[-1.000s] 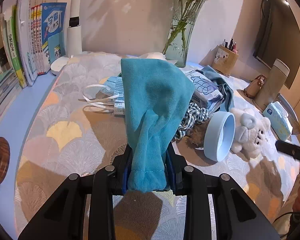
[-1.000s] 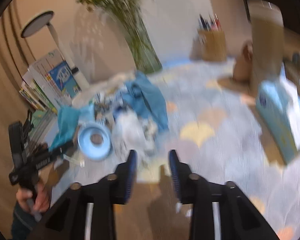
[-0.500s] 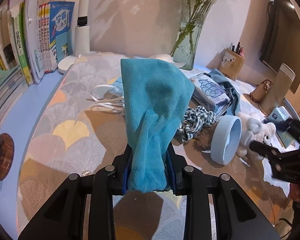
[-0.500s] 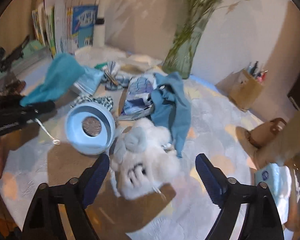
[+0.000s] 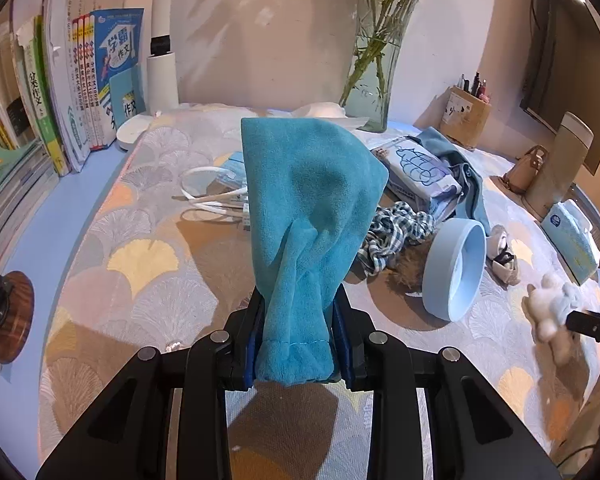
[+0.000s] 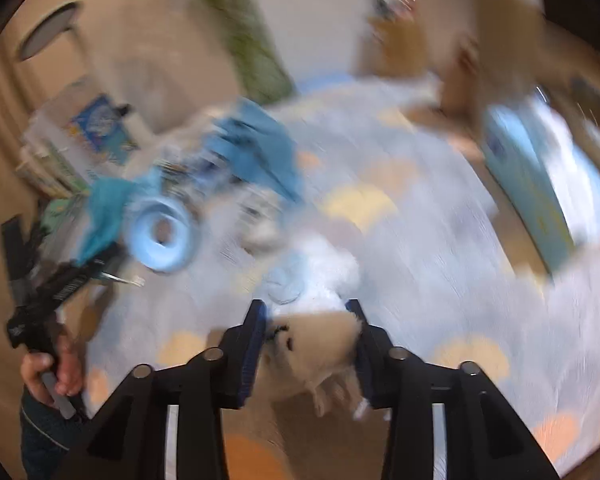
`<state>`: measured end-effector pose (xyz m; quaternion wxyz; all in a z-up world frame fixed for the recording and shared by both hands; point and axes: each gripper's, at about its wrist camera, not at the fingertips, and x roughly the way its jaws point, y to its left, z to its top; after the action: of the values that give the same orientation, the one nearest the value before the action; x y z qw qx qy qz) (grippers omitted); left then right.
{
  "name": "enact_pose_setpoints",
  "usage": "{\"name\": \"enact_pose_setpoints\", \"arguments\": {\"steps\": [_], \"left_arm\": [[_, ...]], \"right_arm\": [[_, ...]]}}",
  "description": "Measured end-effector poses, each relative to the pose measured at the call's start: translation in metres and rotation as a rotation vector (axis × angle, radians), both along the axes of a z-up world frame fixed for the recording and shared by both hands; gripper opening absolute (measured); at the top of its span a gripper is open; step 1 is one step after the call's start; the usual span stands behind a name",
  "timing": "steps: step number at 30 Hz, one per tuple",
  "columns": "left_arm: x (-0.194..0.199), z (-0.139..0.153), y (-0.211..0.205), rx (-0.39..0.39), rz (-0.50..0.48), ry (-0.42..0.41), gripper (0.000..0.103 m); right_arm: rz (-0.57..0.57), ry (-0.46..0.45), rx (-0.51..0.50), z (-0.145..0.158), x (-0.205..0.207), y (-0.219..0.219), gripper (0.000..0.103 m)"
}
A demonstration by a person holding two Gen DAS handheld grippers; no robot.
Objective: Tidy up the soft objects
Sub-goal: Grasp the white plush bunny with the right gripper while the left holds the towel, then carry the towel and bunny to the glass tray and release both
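Note:
A teal fleece cloth [image 5: 308, 184] stands up from my left gripper [image 5: 298, 336], which is shut on its hemmed end above the patterned table cover [image 5: 148, 256]. My right gripper [image 6: 310, 328] has a white plush toy [image 6: 316, 344] between its blue pads; its jaws are closing and press the fur on both sides. In the left wrist view the same plush toy [image 5: 550, 312] hangs at the far right from the right gripper [image 5: 592, 324], away from the pile. The right wrist view is heavily blurred.
A light blue bowl [image 5: 456, 268] lies on its side beside a checked scrunchie [image 5: 396, 228], a tissue pack [image 5: 416, 168] and a blue garment [image 5: 464, 168]. A glass vase [image 5: 376, 60], books [image 5: 60, 80], a pen holder [image 5: 464, 120] and a tissue box [image 5: 572, 240] ring the table.
My right gripper came over the plush toy with wide jaws, closed on it and carried it away from the bowl toward the near right. The left gripper and teal cloth stayed put.

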<state>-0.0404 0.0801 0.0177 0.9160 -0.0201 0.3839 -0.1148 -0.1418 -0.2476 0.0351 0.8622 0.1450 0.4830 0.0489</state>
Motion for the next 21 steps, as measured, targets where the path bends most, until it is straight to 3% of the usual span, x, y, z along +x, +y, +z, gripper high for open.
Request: {"name": "enact_pose_setpoints", "arguments": {"steps": [3,4,11,13,17,21], "left_arm": [[-0.002,0.000,-0.003,0.025,-0.008,-0.008,0.027],[-0.003,0.000,-0.005,0.037,-0.010,-0.010,0.027],[-0.012,0.003,-0.019,0.114,-0.036,-0.059,0.028],[-0.011,0.002,-0.019,0.123,-0.033,-0.053,0.028],[-0.012,0.002,-0.020,0.160,0.003,-0.068,0.029],[-0.015,0.003,-0.026,0.189,-0.006,-0.089,0.029]], "right_arm": [[-0.121,-0.026,0.018,-0.003,-0.017,-0.022,0.072],[-0.133,-0.026,0.029,-0.002,-0.020,-0.027,0.075],[-0.017,-0.001,0.020,-0.009,-0.009,0.001,0.082],[-0.012,-0.014,-0.053,-0.015,-0.009,0.015,0.084],[0.010,-0.033,-0.110,-0.023,-0.006,0.028,0.103],[0.012,-0.042,-0.217,-0.027,-0.004,0.039,0.103]]}}
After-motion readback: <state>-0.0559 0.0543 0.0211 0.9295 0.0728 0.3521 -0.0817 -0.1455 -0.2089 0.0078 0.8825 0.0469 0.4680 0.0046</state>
